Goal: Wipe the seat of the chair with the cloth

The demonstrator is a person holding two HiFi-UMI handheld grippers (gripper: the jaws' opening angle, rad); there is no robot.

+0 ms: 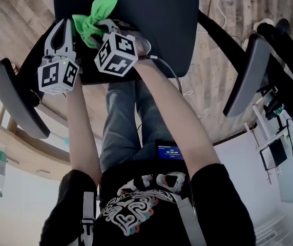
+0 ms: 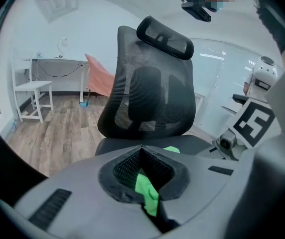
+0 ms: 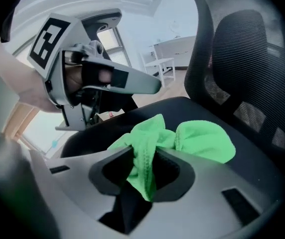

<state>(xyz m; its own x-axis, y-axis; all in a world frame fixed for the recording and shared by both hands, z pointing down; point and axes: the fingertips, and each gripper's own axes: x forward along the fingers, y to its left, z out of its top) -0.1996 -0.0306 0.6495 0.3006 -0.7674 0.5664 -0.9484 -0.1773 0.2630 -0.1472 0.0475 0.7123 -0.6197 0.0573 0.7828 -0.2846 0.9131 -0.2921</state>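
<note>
The person wears a black short-sleeved T-shirt (image 1: 218, 204) with a white swirling print, grey shoulder straps (image 1: 87, 214) and blue-grey jeans (image 1: 120, 122). The left tongs (image 1: 63, 27) and right tongs (image 3: 142, 151) are grey plastic, each carrying a white cube with black square markers (image 1: 58, 76). A thin dark cable (image 1: 171, 75) trails from the right one.

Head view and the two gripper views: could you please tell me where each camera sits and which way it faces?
Head view: on the person's head, looking down at the chair seat; forearms, torso, left gripper, right gripper show.
Left gripper view: on the left gripper, facing the backrest; its shut fingers show.
Right gripper view: on the right gripper, facing across the chair seat; its fingers grip the green cloth.
Shared: both gripper views show green cloth and backrest.
</note>
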